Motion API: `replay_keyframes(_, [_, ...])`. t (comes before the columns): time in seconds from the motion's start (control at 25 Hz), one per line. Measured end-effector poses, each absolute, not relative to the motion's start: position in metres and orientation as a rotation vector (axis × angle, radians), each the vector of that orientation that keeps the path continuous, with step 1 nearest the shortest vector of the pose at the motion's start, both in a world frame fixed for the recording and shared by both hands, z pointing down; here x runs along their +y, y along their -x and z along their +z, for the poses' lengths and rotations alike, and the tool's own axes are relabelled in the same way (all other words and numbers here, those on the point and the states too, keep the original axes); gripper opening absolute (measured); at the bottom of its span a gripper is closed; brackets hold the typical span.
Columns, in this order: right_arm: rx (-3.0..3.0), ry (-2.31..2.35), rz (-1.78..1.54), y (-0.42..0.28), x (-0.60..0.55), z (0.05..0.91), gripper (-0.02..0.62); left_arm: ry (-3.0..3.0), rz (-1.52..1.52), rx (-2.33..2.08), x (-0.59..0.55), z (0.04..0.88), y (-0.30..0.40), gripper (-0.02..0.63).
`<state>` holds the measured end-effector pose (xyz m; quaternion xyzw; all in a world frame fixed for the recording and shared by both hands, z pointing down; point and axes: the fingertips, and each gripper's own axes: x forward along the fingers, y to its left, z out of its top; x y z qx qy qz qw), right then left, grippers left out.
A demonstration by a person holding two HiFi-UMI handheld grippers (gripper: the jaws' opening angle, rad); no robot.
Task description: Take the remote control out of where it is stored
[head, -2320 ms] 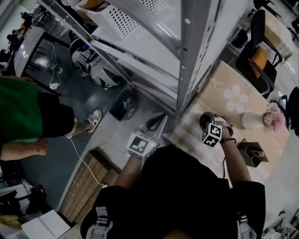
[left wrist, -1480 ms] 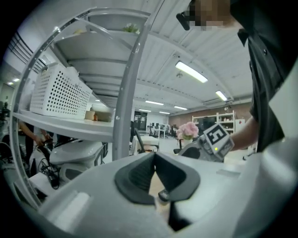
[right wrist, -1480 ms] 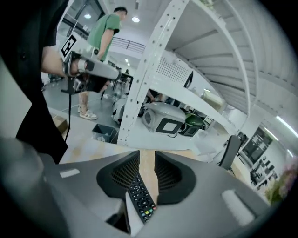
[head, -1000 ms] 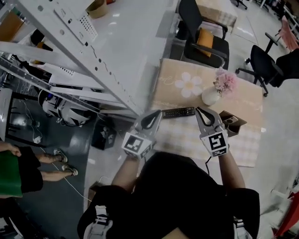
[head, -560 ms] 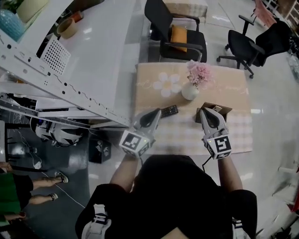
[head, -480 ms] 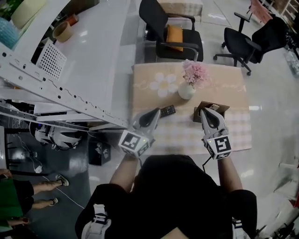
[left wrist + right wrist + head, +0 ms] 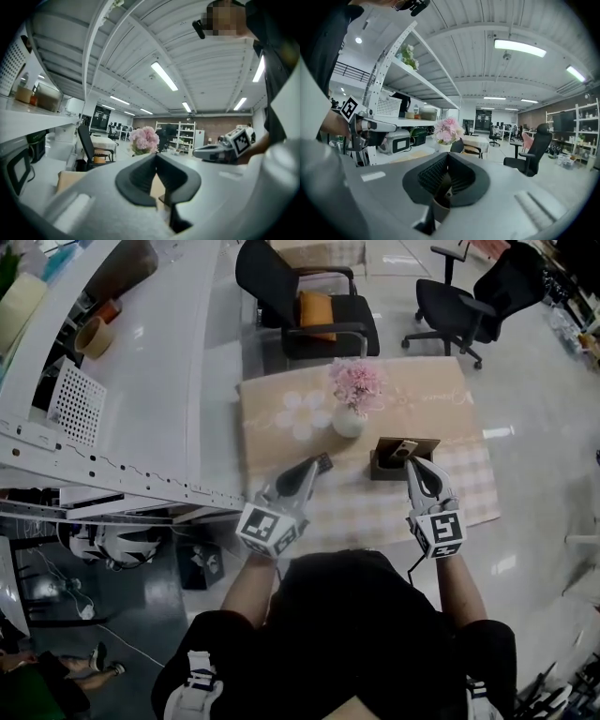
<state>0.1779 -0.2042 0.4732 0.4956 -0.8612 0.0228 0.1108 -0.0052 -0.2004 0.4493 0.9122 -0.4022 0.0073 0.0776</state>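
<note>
A black remote control (image 7: 322,463) lies on the beige-clothed table (image 7: 450,427); only its far end shows past my left gripper (image 7: 310,468). That gripper hovers over the remote's near part with its jaws shut; whether it touches the remote I cannot tell. A brown open box (image 7: 401,457) stands right of the remote, with a light slim object (image 7: 405,448) in it. My right gripper (image 7: 415,466) is shut and empty, its tips at the box's near side. In the gripper views both pairs of jaws, left (image 7: 155,157) and right (image 7: 447,155), meet with nothing between them.
A white vase (image 7: 347,420) of pink flowers (image 7: 354,382) stands mid-table behind the remote and box. Two black office chairs (image 7: 309,296) (image 7: 469,298) stand beyond the table. A white metal shelf rack (image 7: 122,418) runs along the left.
The head view has swung from the shelf rack to the table. The vase, box and remote now lie right before both grippers, which keep their pose.
</note>
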Motion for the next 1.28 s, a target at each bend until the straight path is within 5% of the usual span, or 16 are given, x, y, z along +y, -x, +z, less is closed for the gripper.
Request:
replay_keyframes(0.36, [-2.434,-1.631,0.182,-0.197,-0.219,0.494,0.034,-2.726,0.014,-1.221,-0.206,0.451,0.017,0.002])
replay_keyframes(0.88, [-2.278,-1.825,0.482,-0.2,-0.248,0.551,0.231,-2.705,0.109,-1.183,-0.211,0.465,0.038,0.002])
replay_keyframes(1.28, [-2.19,-1.966,0.624,-0.204,-0.264,0.568,0.247,-2.685,0.129,-1.156,-0.218,0.478,0.054,0.002])
